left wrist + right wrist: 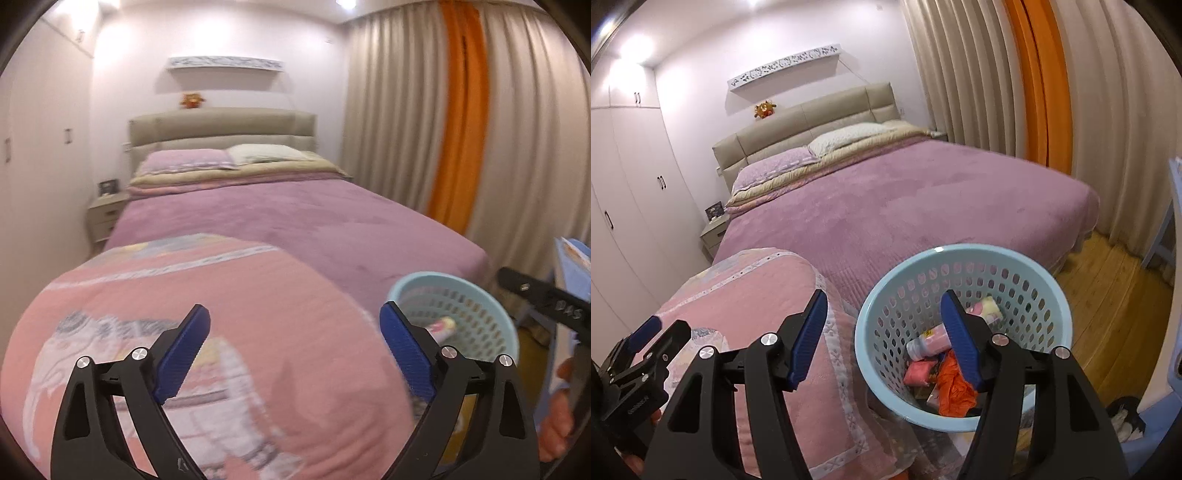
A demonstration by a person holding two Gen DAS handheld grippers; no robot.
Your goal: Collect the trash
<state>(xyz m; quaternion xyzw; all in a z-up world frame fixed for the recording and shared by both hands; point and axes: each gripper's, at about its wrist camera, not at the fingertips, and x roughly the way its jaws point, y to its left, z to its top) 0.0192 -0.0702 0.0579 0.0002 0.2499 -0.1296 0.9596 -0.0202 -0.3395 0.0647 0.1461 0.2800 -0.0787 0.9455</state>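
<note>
A light blue perforated basket (886, 295) stands at the foot of the bed, next to a folded pink quilt (757, 295). It holds trash: a pink bottle (929, 341), a pink packet (918, 371), an orange wrapper (955, 389) and a pale roll (988, 310). My right gripper (884, 315) is open and empty, above the basket's near left rim. My left gripper (295, 321) is open and empty over the pink quilt (221, 314); the basket (480, 314) lies to its right. The left gripper also shows in the right wrist view (646, 332).
A bed with a purple cover (905, 192) and pillows fills the middle. White wardrobes (628, 192) stand left, a nightstand (714, 232) beside the headboard. Beige and orange curtains (1034, 92) hang right. Wooden floor (1115, 280) lies right of the basket, with a blue chair (1167, 229).
</note>
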